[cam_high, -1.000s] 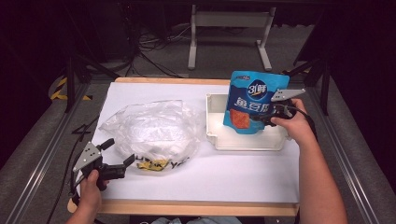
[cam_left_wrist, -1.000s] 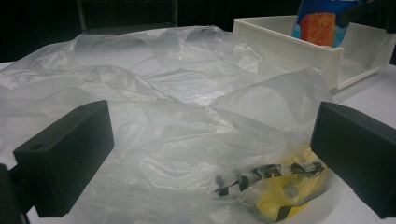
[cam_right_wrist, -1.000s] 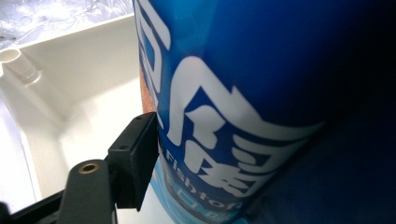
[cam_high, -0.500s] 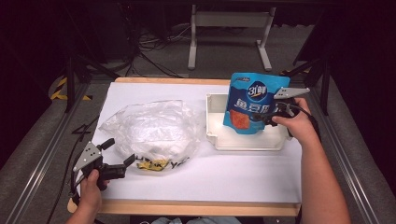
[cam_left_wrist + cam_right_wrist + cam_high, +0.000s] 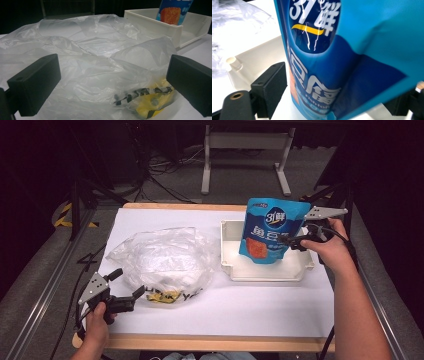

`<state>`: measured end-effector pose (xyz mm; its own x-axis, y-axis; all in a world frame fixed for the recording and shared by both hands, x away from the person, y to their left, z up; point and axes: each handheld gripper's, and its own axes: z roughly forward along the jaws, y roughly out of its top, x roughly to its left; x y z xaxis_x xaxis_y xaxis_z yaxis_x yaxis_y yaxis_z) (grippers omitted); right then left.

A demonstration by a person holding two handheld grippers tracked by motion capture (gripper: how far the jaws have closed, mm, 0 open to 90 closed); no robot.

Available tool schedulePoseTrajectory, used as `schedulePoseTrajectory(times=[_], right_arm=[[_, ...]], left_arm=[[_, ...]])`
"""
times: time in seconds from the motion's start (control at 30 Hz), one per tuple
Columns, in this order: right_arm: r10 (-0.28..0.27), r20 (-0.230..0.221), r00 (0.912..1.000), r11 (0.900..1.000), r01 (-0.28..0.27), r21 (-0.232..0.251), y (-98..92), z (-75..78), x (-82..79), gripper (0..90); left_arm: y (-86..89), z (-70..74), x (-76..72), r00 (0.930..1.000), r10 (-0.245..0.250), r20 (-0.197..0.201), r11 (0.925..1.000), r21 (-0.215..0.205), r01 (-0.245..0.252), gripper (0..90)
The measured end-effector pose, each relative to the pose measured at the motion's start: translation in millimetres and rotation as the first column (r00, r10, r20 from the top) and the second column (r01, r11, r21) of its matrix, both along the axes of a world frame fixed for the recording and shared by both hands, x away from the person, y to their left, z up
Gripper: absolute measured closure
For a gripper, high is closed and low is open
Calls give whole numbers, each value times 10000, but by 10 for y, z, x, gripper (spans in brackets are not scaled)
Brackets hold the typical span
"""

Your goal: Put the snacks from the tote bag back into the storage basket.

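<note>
Left tongs sit apart at the desk's near edge, just before the crumpled clear plastic bag. Farther right, the right tongs seem clamped on the upright blue foil snack pouch, its long axis vertical, standing in the white plastic tray.
</note>
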<state>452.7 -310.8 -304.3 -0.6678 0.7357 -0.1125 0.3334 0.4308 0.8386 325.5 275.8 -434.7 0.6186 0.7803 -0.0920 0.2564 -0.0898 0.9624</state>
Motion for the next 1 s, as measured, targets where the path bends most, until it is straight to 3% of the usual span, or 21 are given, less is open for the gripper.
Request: schedulePoseTrajectory(times=[0.2,0.53,0.83,1.0], right_arm=[[-563,102,9984,9971,568,-504,-47,82,-121,174],[-1088,339,9935,9932,1100,-374,-173,222,-372,174],[-523,589,9969,9986,519,79,-102,359,-723,174],[144,784,9968,9988,-181,464,8,392,-933,174]], left_arm=[[-1,5,-7,10000,-47,-60,10000,63,47,2],[0,2,-8,9999,-42,-91,10000,78,42,2],[-12,7,-11,10000,-47,-30,10000,15,47,2],[-47,27,-25,9996,-203,193,9996,191,199,2]])
